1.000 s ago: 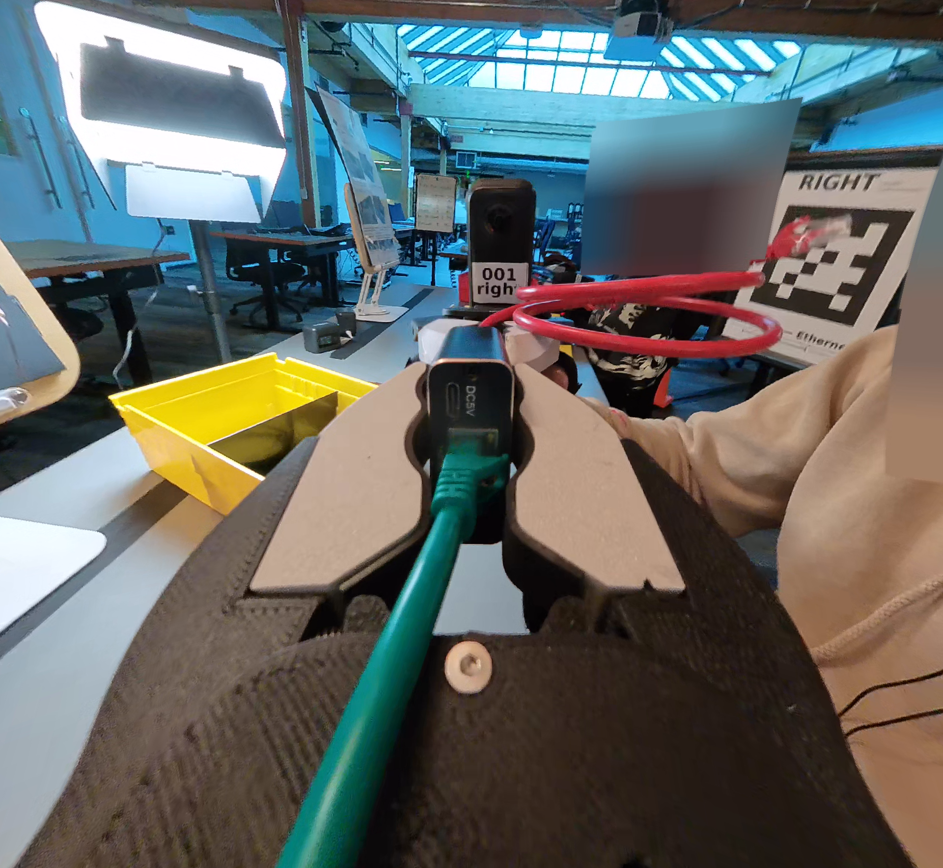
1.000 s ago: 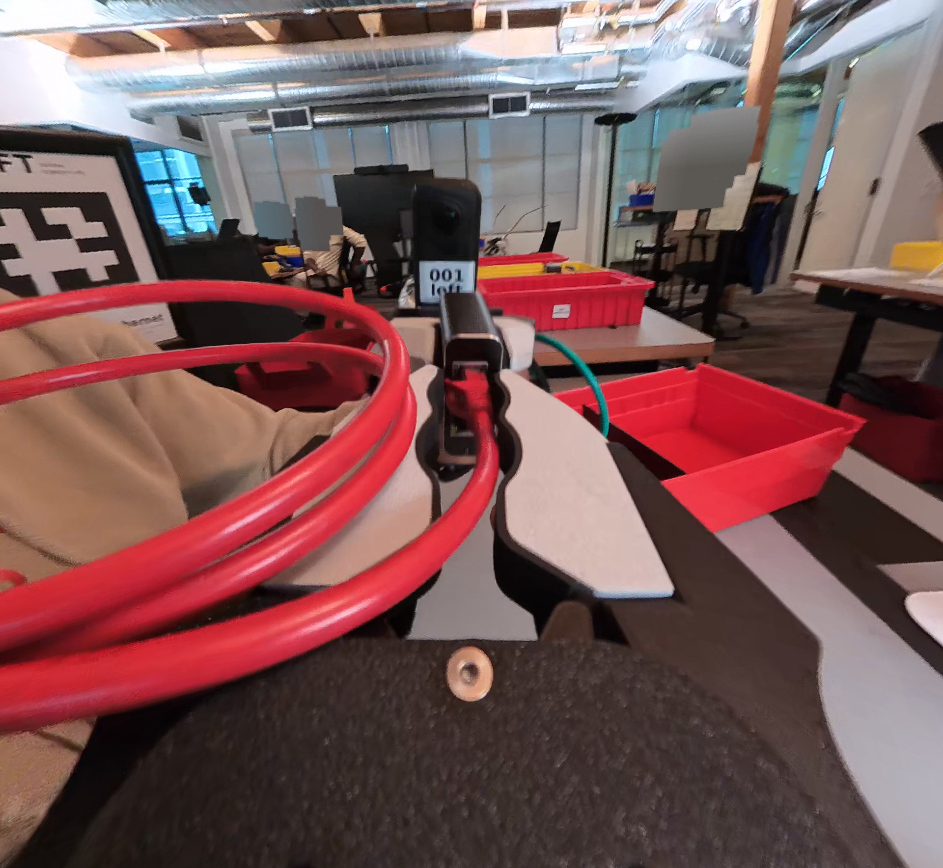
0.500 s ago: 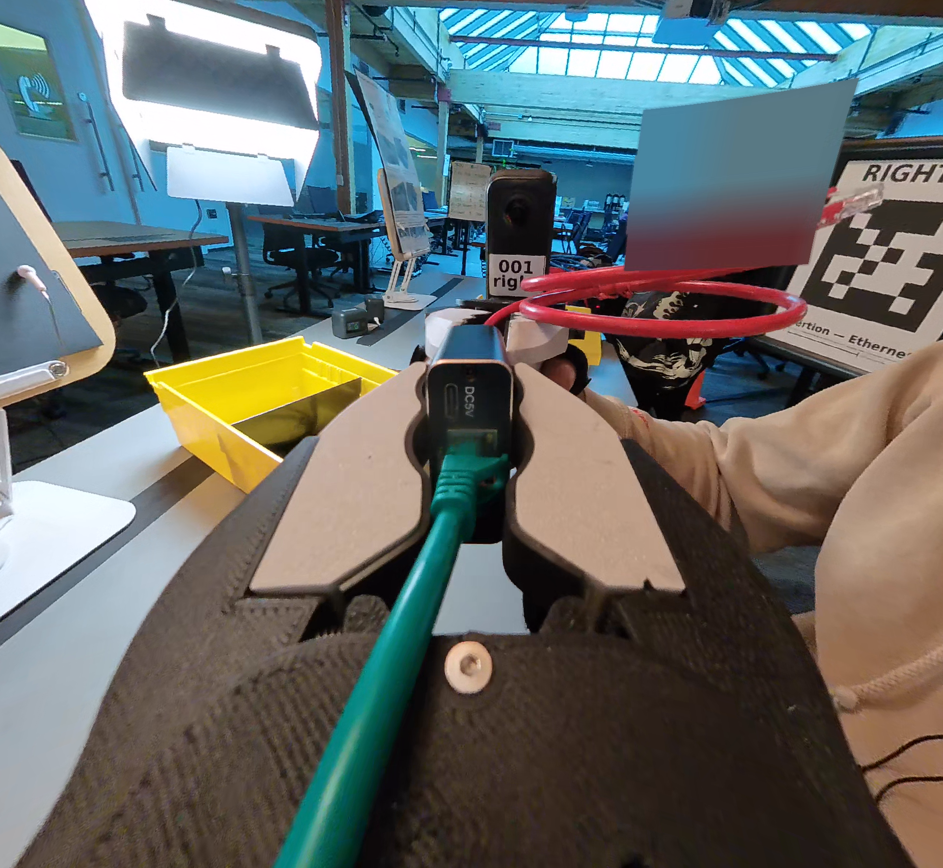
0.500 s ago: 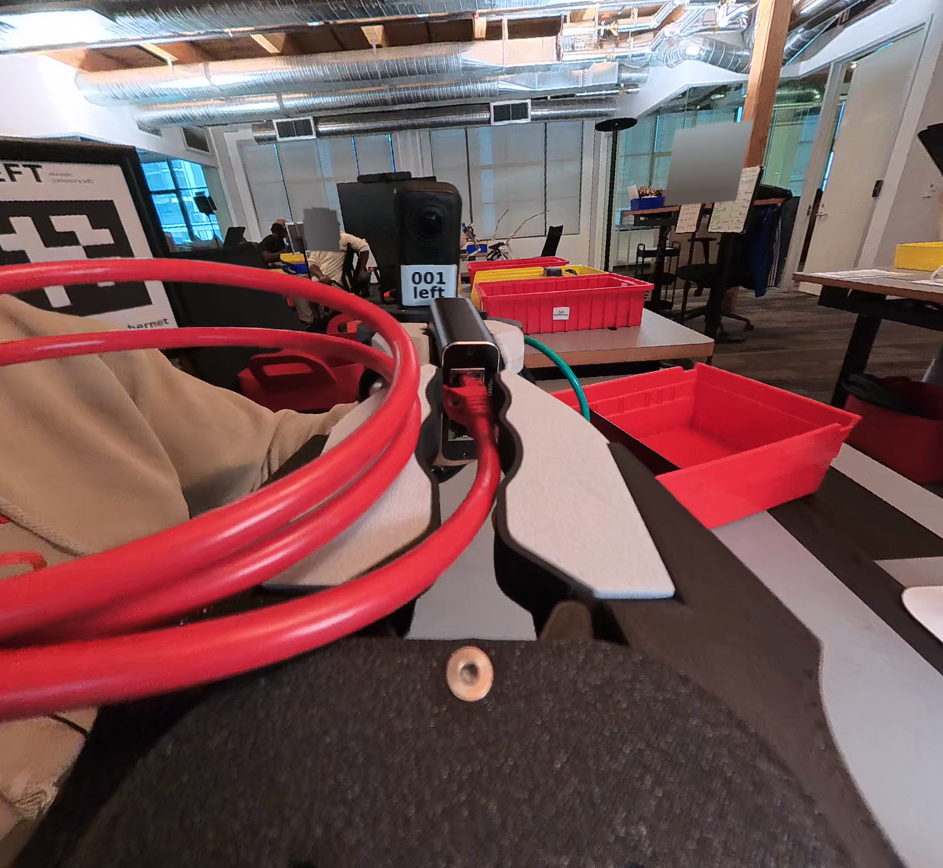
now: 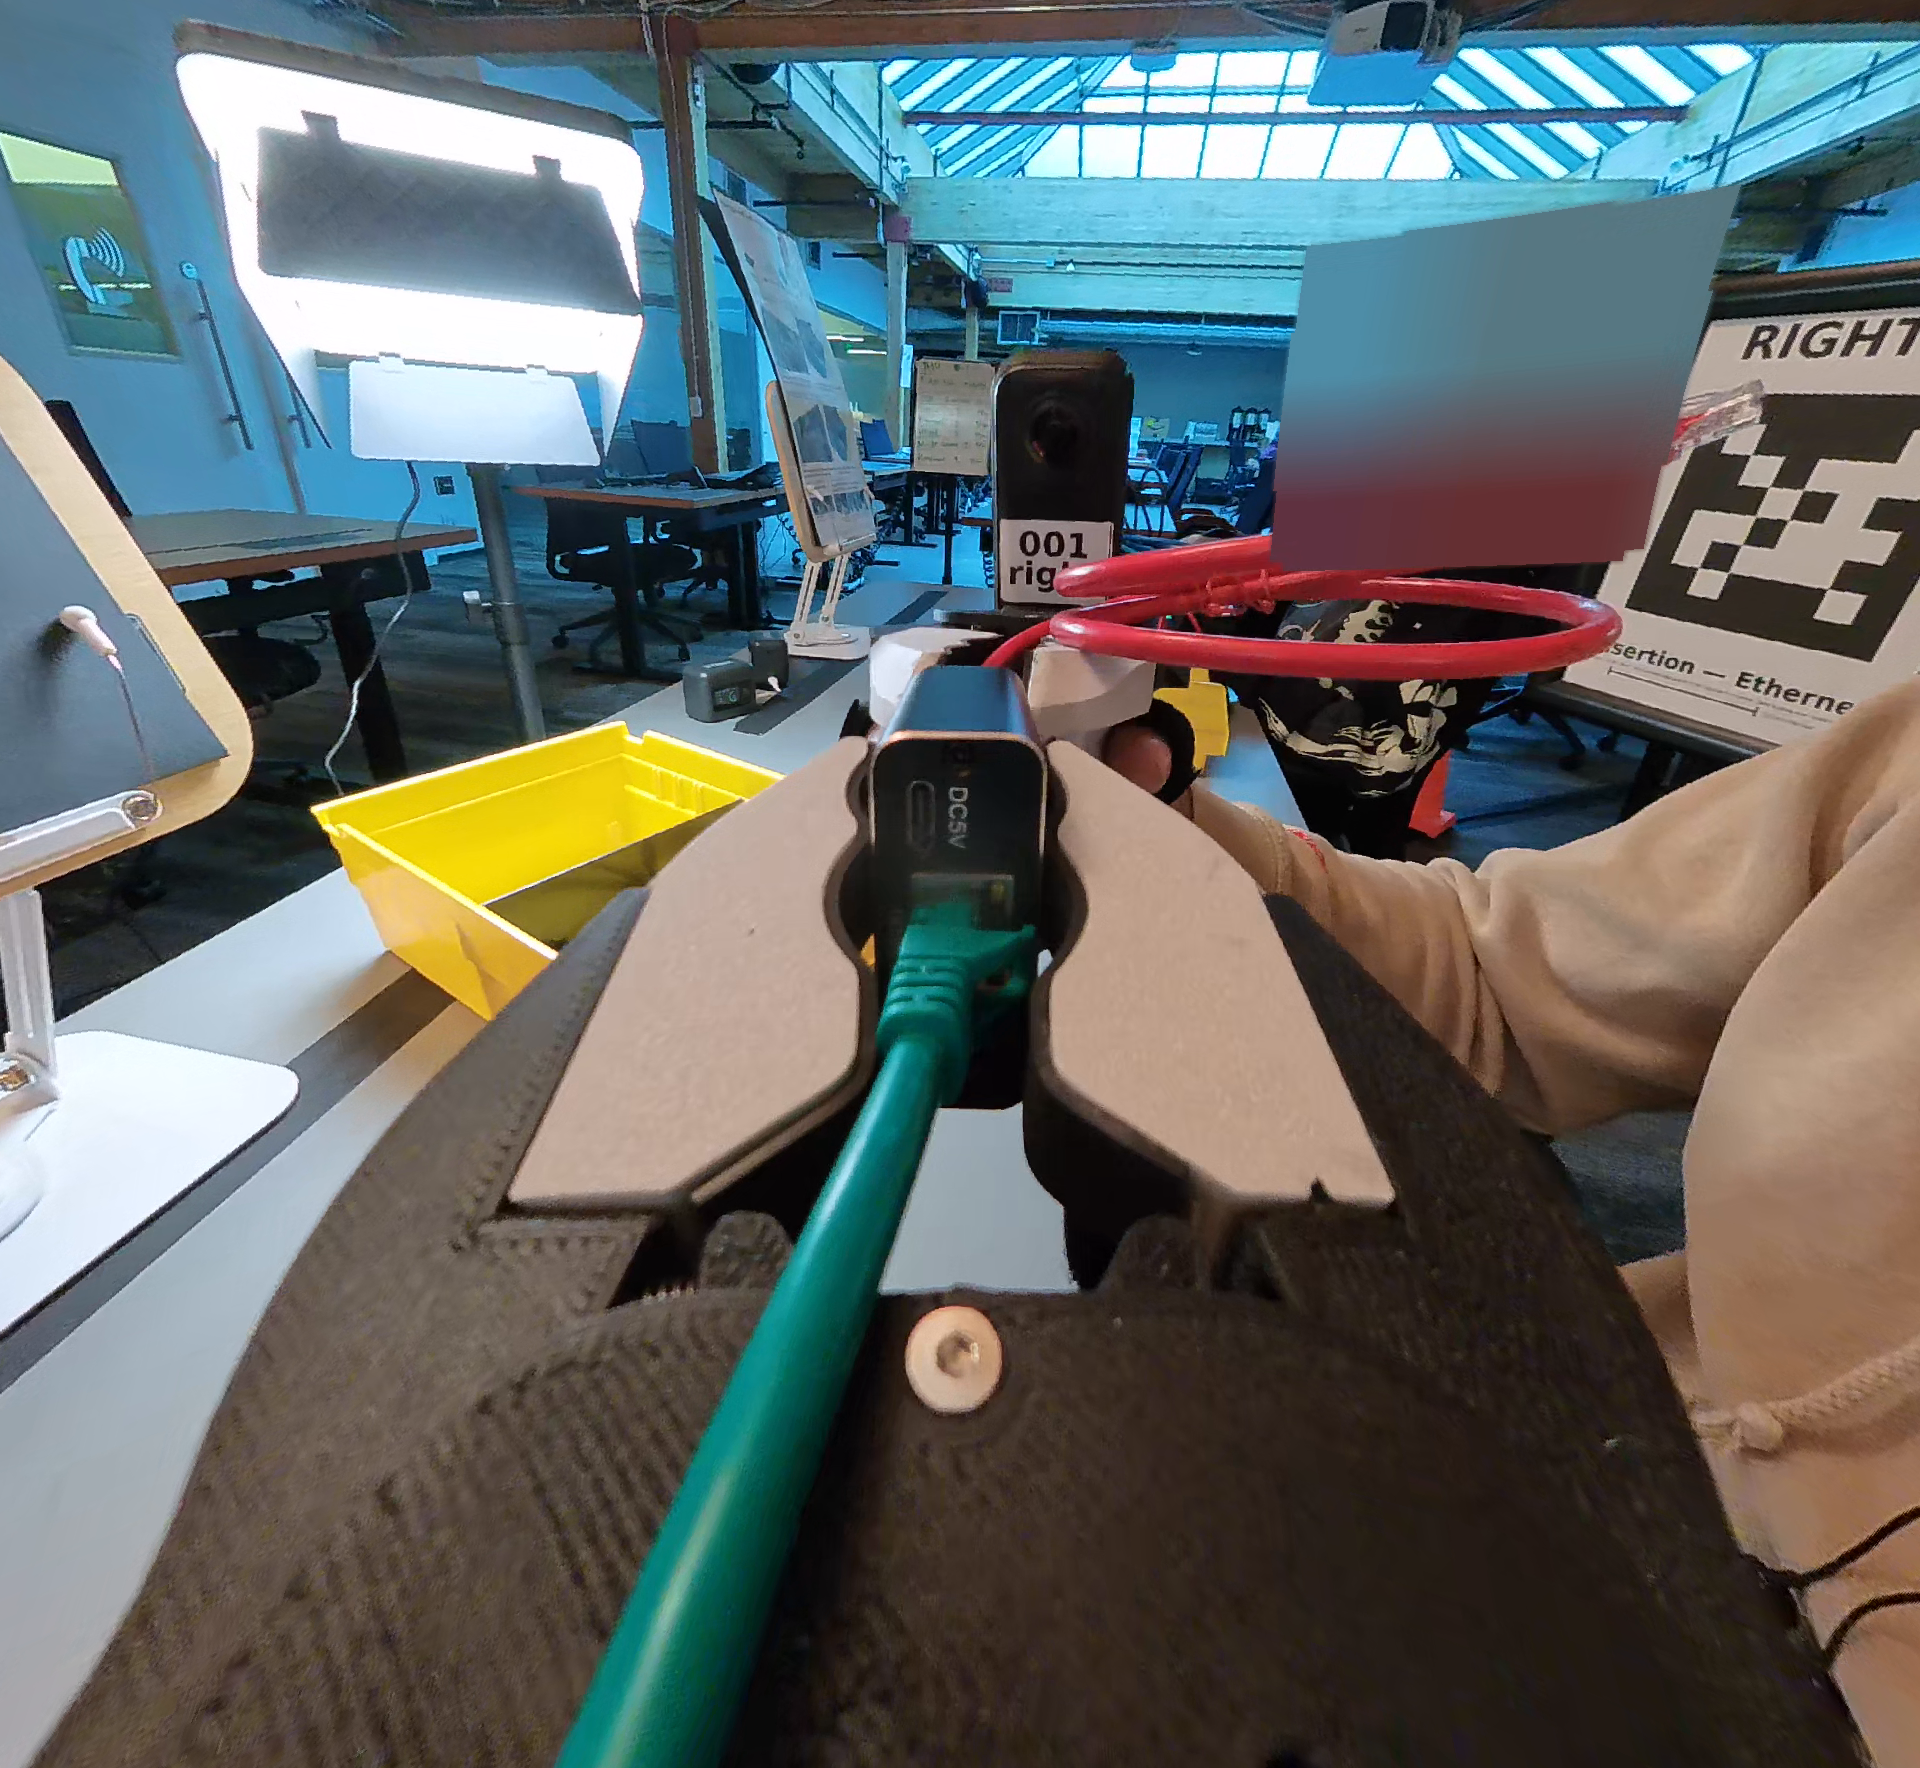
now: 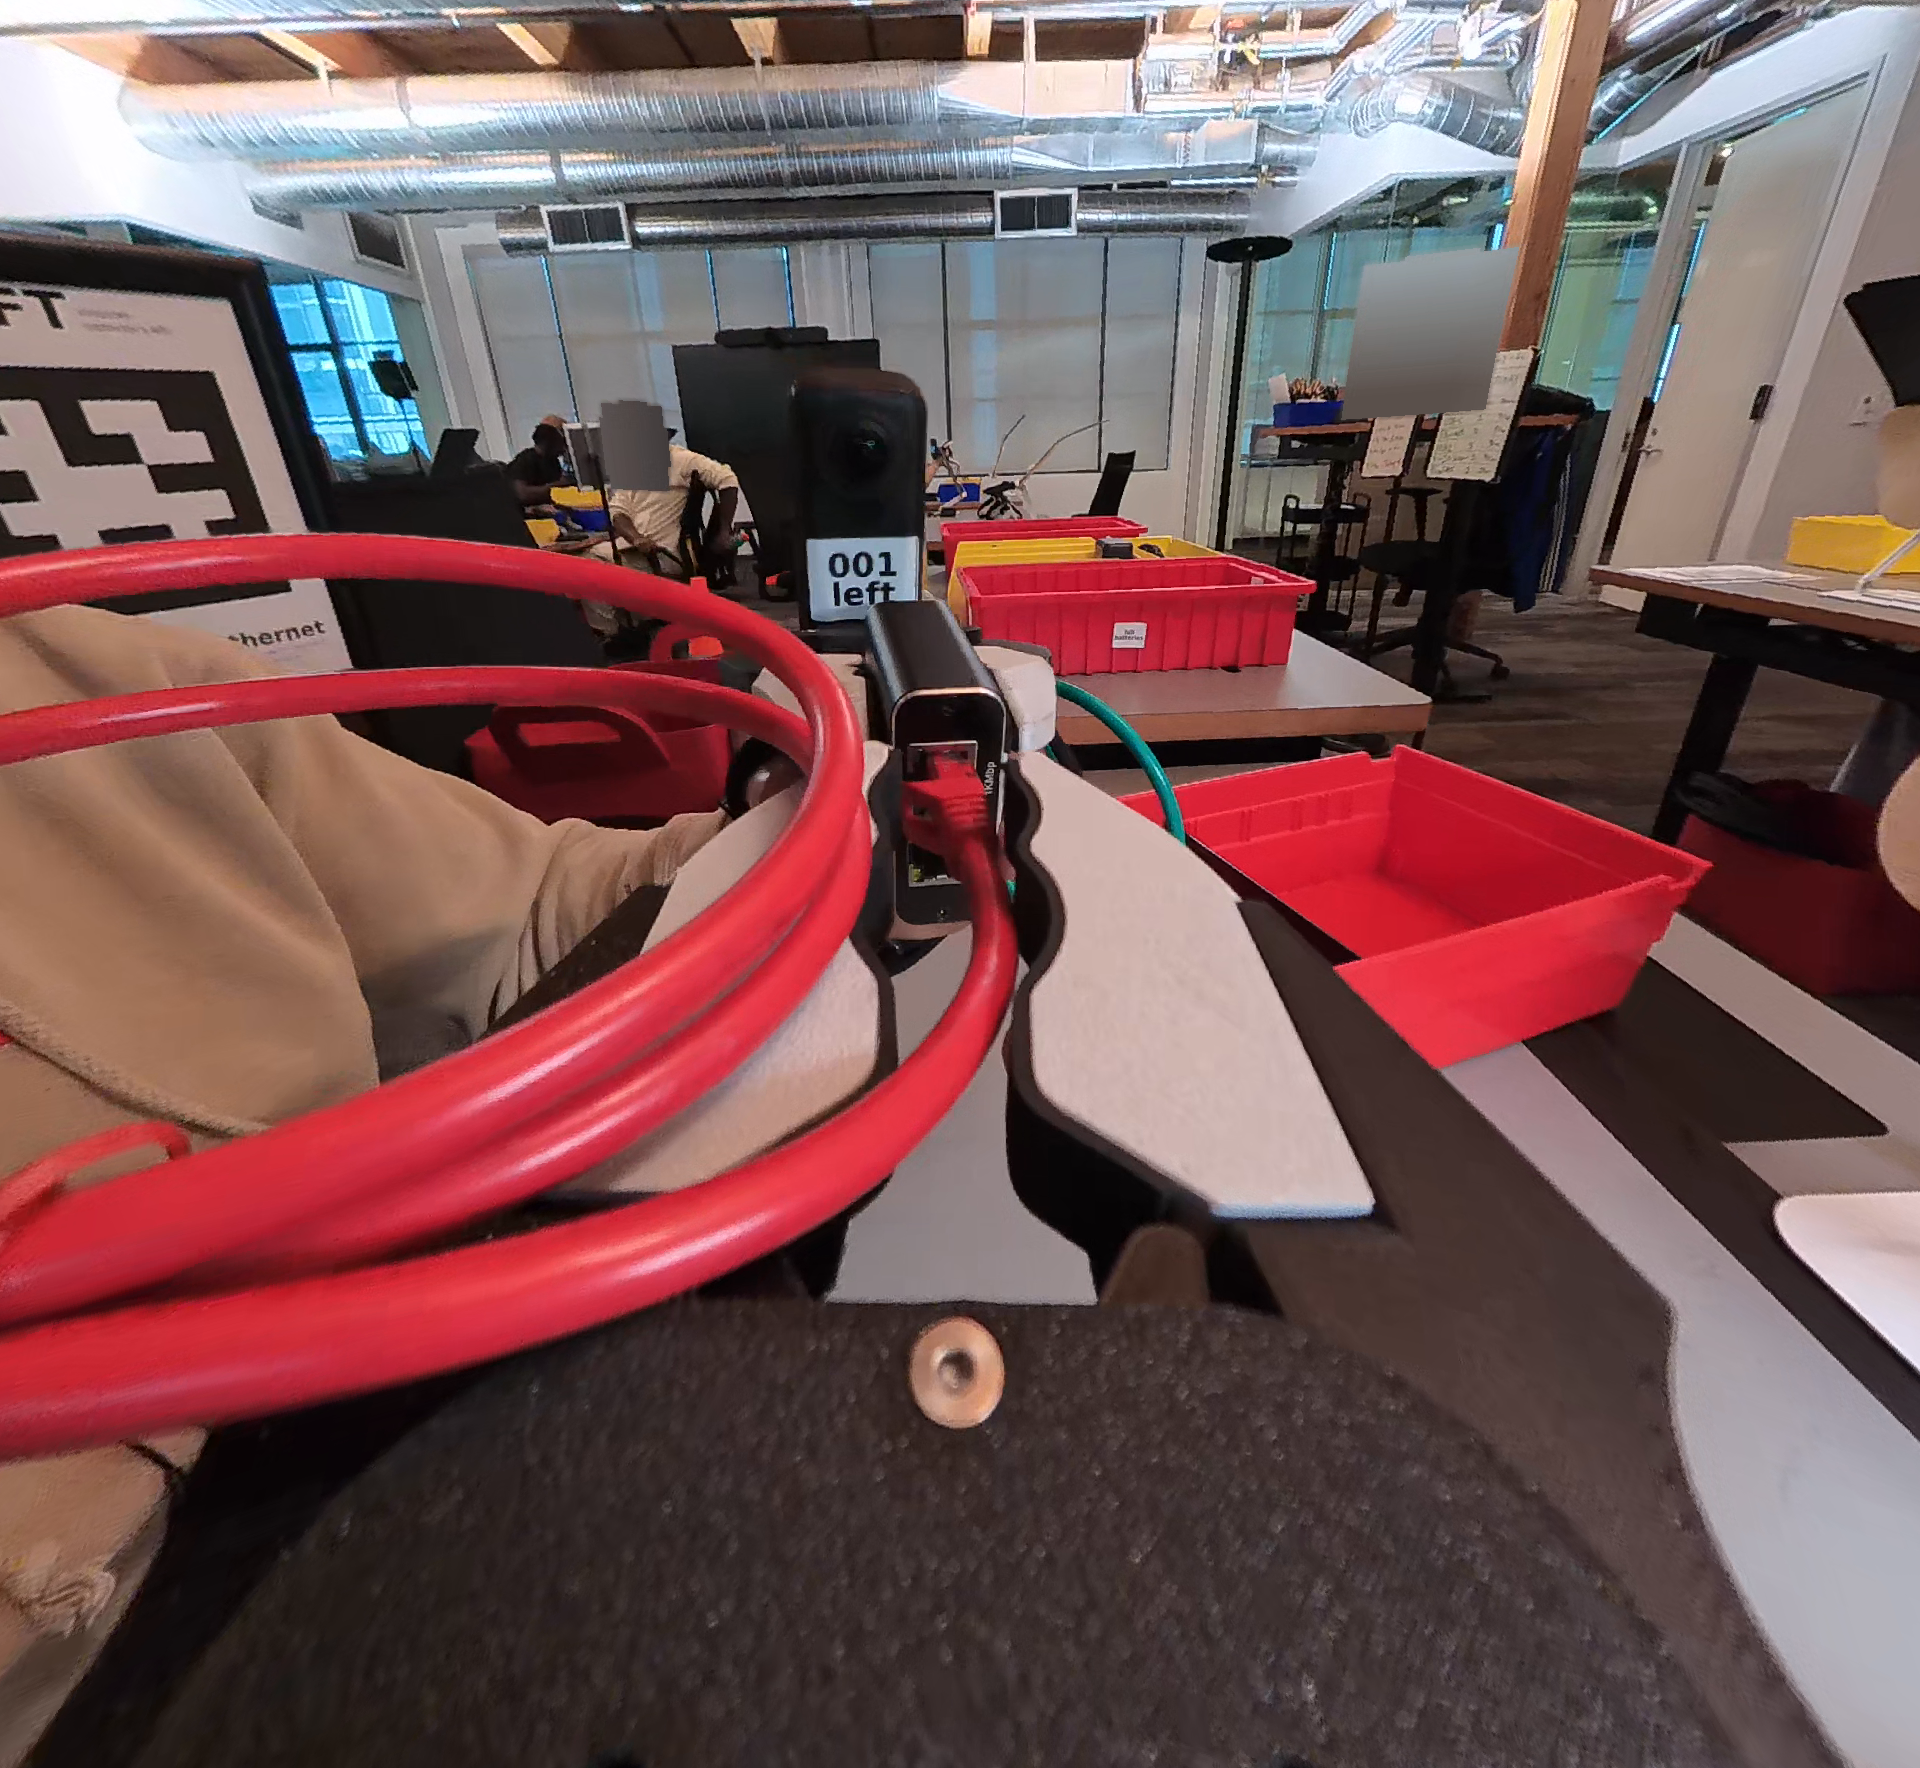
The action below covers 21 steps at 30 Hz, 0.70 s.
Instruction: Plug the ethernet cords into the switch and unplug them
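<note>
Both grippers, left gripper (image 5: 956,929) and right gripper (image 6: 951,845), clamp the black switch (image 5: 958,799) with green cord (image 5: 831,1303) and red cord (image 6: 623,991) plugged in.

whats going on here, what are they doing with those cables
A person holds a small black switch in the air between two handheld grippers, one clamped on each end. The left gripper grips the end where the green cord is plugged in. The right gripper grips the other end, where the red cord is plugged in and loops in coils over it.
</note>
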### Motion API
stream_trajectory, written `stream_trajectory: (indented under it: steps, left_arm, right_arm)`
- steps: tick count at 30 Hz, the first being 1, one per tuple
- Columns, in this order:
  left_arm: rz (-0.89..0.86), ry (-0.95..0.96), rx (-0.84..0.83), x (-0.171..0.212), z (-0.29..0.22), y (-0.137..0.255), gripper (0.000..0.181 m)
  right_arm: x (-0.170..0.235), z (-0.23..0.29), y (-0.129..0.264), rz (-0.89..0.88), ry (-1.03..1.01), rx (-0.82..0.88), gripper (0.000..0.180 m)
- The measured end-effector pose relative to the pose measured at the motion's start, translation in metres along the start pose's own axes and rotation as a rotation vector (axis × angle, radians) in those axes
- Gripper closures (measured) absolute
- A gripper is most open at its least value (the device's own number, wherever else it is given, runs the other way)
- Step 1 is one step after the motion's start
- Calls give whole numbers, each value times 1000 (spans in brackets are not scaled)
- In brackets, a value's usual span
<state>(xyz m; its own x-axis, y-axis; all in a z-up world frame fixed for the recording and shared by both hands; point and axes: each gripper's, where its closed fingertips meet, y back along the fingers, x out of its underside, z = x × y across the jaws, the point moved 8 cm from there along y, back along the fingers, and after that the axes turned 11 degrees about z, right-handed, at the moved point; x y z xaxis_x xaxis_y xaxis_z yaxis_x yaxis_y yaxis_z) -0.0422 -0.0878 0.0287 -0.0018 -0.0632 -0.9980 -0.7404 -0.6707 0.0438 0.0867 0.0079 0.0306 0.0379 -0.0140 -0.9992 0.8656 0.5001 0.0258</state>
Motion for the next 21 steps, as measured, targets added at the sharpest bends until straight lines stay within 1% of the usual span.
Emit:
stream_trajectory:
  steps: [2,5,9,13,21]
  left_arm:
    - [-4,-8,-4,0,-1,0,154]
    - [-21,-17,-7,-3,-1,3,154]
    - [-16,-39,-16,-5,-3,5,154]
    - [-25,-36,-28,-6,-4,5,154]
    - [-55,-18,-3,-4,-6,2,154]
  right_arm:
    - [0,1,1,3,5,-11,161]
    - [0,2,2,28,8,-34,155]
    - [-1,2,1,6,40,23,162]
    - [-2,2,1,6,40,34,161]
    - [-2,5,2,-12,38,-7,162]
